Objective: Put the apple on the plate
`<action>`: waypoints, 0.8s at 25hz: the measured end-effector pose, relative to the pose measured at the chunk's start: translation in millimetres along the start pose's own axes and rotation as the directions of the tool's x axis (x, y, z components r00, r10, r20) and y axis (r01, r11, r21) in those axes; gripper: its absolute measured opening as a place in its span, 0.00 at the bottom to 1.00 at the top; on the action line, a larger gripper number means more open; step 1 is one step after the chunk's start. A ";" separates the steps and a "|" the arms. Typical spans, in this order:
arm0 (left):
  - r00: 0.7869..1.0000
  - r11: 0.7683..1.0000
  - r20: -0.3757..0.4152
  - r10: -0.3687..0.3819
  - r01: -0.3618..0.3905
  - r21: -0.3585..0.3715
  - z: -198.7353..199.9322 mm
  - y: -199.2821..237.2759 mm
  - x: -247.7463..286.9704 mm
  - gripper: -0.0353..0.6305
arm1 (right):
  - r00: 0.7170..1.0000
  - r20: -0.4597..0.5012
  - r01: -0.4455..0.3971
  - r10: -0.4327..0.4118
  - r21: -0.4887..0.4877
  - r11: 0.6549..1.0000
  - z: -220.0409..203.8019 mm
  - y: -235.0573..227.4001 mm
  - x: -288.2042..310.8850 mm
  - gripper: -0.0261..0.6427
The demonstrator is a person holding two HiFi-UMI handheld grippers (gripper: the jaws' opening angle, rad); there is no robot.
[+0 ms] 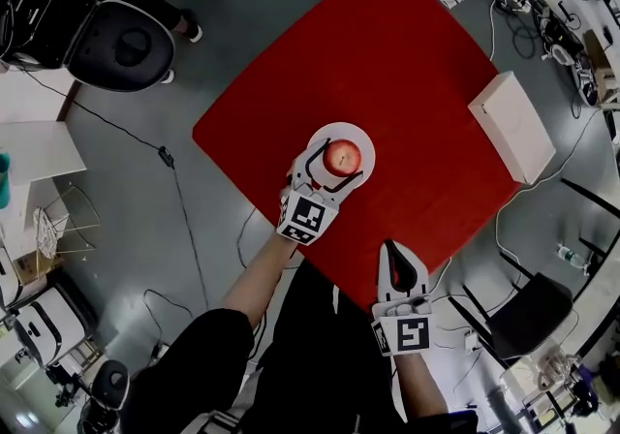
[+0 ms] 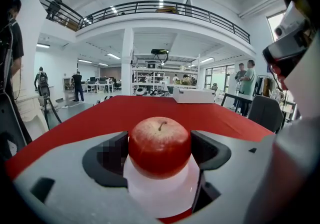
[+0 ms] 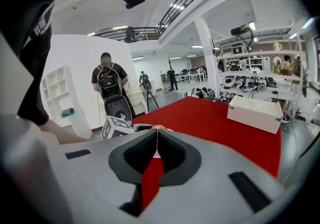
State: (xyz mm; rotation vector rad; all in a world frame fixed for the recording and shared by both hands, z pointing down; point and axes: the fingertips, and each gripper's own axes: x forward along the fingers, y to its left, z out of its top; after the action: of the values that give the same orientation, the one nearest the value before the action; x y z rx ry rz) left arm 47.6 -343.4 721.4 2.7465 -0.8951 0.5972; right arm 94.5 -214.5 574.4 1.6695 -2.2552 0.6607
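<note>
A red apple rests on a small white plate near the front of the red table. My left gripper reaches in from the near side, its jaws on either side of the apple and shut on it. In the left gripper view the apple fills the gap between the dark pads, with the plate under it. My right gripper hovers at the table's front edge, to the right and nearer, shut with nothing in it. Its pads meet tip to tip.
A white box lies at the table's right edge. A black office chair stands on the floor far left, and another dark chair near right. Cables run across the grey floor. People stand in the background hall.
</note>
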 end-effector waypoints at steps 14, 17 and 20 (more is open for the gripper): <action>1.000 1.000 0.002 0.012 -0.012 0.013 1.8 -1.5 -6.0 0.67 | 0.999 -0.026 -0.027 0.027 0.010 1.000 -9.3 9.1 -14.1 0.06; 1.000 1.000 0.007 0.012 -0.012 0.011 5.7 -2.7 -7.1 0.67 | 0.999 -0.030 -0.033 0.034 0.009 0.999 -11.2 9.7 -15.7 0.06; 1.000 1.000 0.010 0.019 -0.019 0.013 9.5 -4.8 -10.5 0.68 | 0.999 -0.030 -0.042 0.042 0.008 0.999 -11.3 10.8 -18.5 0.06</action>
State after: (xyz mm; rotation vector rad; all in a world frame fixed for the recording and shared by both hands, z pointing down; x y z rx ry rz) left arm 45.7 -336.9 708.0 2.7580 -0.9242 0.5948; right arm 89.3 -191.0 573.4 1.6090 -2.2754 0.6993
